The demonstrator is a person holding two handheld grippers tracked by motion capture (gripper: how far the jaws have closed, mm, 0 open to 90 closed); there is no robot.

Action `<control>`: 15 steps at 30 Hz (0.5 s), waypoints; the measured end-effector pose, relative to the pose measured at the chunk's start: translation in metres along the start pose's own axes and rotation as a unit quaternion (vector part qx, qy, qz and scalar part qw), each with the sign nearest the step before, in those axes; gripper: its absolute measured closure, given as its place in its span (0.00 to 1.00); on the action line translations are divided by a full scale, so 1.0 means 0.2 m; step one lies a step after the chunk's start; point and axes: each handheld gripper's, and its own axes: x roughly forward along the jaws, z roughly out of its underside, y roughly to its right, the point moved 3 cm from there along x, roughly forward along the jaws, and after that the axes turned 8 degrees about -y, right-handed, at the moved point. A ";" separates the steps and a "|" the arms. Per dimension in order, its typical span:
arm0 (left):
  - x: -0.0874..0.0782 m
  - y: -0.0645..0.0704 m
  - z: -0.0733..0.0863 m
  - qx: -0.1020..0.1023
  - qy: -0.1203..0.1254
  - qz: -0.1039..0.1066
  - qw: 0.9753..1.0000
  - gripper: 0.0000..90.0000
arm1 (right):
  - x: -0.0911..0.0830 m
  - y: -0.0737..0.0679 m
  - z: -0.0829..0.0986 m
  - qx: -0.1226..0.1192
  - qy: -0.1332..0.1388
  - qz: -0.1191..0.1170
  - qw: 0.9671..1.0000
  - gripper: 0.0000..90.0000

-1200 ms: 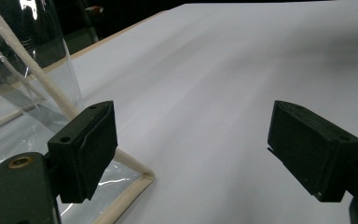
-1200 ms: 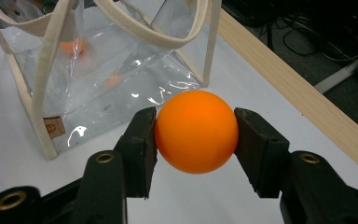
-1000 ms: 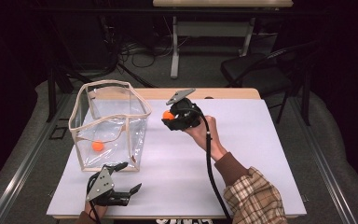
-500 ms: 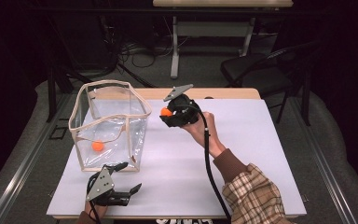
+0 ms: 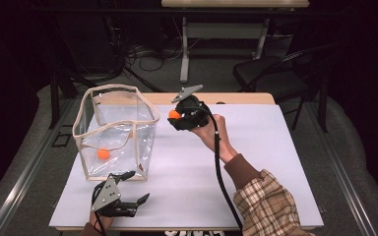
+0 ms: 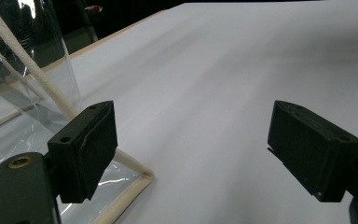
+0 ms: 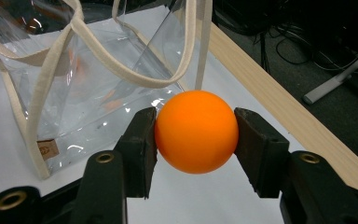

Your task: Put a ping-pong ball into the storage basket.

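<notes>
The counter (image 5: 275, 147) is a white sheet with a wooden edge (image 5: 246, 98) showing along its far side. Beyond it the room sits dark. A black chair (image 5: 270, 73) stands off the far right corner, angled toward the counter. A pale table leg (image 5: 184, 54) rises behind the middle, with a second one (image 5: 262, 39) slanting down to its right, both under a light tabletop (image 5: 236, 3) at the upper rim. Loose cables (image 5: 142, 51) tangle on the grey floor (image 5: 216, 73) left of that leg. A metal rail (image 5: 24, 172) runs along the floor down the left side, another (image 5: 344, 177) down the right.
</notes>
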 end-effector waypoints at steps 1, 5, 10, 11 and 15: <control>0.00 0.00 0.00 0.000 0.000 0.000 1.000 0.18 | 0.00 0.00 0.00 0.001 0.001 0.000 1.000 0.56; 0.00 0.00 0.00 0.000 0.000 0.000 1.000 0.18 | -0.01 0.00 -0.02 0.001 0.005 -0.001 1.000 0.56; 0.00 0.00 0.00 0.000 0.001 0.000 1.000 0.18 | -0.01 0.01 -0.04 0.002 0.008 -0.002 1.000 0.56; 0.00 0.00 0.00 0.000 0.000 0.001 1.000 0.18 | -0.01 0.00 -0.04 0.002 0.009 -0.002 1.000 0.56; 0.00 0.00 0.00 0.000 0.000 0.001 1.000 0.18 | -0.01 0.01 -0.06 0.002 0.010 -0.001 1.000 0.56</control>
